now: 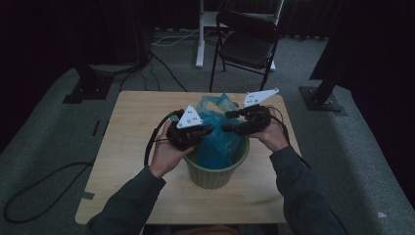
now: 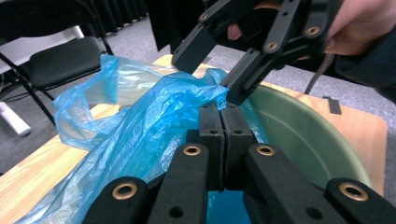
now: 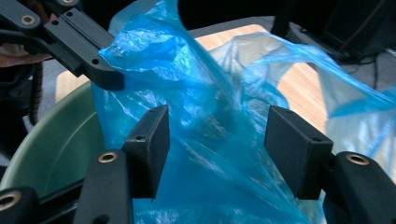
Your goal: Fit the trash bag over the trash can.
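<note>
Blue plastic, a thin bin liner, is standing bunched up out of a green ribbed bin that is sitting near the middle of the wooden surface, toward its near edge. The work in hand looks like lining the bin with the bag, and it is only partly done: the lower part of the liner is sitting inside the bin, while its mouth is rising crumpled above the rim, with one flap reaching toward the far side. No edge is yet folded over the rim, as far as the pictures show.

On the left, the left claw is pressing its jaws together on a fold of the liner, holding it just above the bin. On the right, the right claw is holding its jaws wide apart with the film lying loosely between them, neither pad pressing on it.

What is left, by this judgement, is taking a fresh hold on the right, spreading the mouth open, and drawing the edge down around the whole rim.
</note>
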`<act>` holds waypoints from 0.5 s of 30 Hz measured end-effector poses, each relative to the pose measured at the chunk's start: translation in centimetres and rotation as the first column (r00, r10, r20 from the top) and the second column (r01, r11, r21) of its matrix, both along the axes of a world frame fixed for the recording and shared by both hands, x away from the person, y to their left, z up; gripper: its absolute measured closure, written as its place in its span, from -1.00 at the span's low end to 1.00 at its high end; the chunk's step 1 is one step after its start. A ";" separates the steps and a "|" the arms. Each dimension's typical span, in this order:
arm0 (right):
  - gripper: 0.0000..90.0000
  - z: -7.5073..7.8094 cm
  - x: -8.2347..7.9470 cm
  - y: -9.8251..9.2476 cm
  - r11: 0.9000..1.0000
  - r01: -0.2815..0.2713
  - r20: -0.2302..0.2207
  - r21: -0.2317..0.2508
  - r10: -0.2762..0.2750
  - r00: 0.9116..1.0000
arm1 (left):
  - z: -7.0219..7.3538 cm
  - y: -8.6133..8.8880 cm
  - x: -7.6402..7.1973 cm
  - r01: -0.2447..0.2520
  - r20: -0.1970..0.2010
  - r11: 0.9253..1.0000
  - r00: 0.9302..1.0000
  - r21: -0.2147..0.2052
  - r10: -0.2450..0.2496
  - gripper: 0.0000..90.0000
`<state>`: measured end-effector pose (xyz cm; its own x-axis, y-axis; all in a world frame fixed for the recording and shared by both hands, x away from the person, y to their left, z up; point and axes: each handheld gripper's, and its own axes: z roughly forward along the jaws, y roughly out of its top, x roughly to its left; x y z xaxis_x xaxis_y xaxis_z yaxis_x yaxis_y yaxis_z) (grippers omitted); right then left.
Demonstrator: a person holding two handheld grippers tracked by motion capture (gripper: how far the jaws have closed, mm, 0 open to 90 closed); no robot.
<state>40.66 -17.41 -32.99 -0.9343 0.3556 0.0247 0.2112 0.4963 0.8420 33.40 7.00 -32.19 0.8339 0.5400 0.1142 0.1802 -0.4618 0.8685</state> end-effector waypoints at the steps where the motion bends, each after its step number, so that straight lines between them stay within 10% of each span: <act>1: 0.09 0.0 0.0 0.0 1.000 0.000 0.000 0.000 0.000 1.000 | 0.0 0.0 0.0 -0.001 0.005 1.000 1.000 0.003 0.001 0.96; 4: 0.73 -0.1 -0.6 0.0 0.999 -0.037 0.029 -0.029 0.037 0.999 | 0.0 0.0 -0.1 0.002 0.002 1.000 1.000 0.003 -0.002 0.90; 7: 0.93 -0.2 -0.9 -0.3 0.999 -0.038 0.040 -0.030 0.039 0.998 | 0.0 0.2 -0.2 0.007 -0.005 1.000 1.000 0.002 -0.007 0.86; 15: 1.00 -0.3 -1.6 -1.5 0.999 -0.024 0.054 -0.036 0.026 0.998 | 1.0 1.3 -0.2 -0.022 0.012 1.000 1.000 -0.020 0.022 0.60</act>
